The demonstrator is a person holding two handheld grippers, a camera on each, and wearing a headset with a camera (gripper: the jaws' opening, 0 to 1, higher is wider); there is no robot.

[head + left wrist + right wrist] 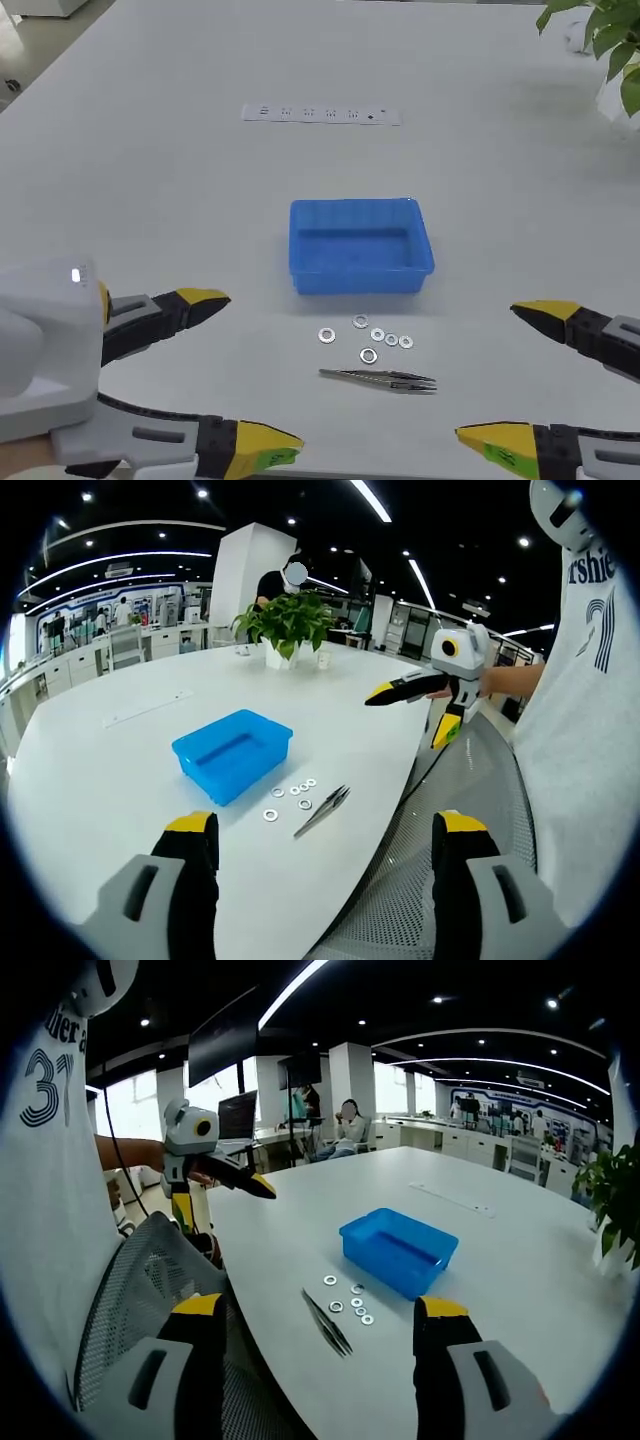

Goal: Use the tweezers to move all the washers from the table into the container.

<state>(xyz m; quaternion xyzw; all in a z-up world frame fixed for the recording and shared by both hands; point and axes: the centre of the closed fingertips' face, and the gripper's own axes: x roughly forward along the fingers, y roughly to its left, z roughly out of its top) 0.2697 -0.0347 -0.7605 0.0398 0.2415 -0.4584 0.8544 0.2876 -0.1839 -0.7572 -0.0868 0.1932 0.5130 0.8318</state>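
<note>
Left gripper (240, 370) and right gripper (490, 372) empty, fingers wide apart. Tweezers (378, 377) flat on worktop (150, 180), just beside washers (368, 356), near blue container (360, 280). Grab tweezers mid-body, squeeze lightly.

Container (361, 247) in the middle of the table (180, 190), rest lined up around it

Washers (367, 335) just in front of it, tweezers (378, 377) just in front of those, strip (320, 114) well behind, plant (600, 40) far right, left gripper (260, 368) and right gripper (488, 372) either side of the tweezers.
</note>
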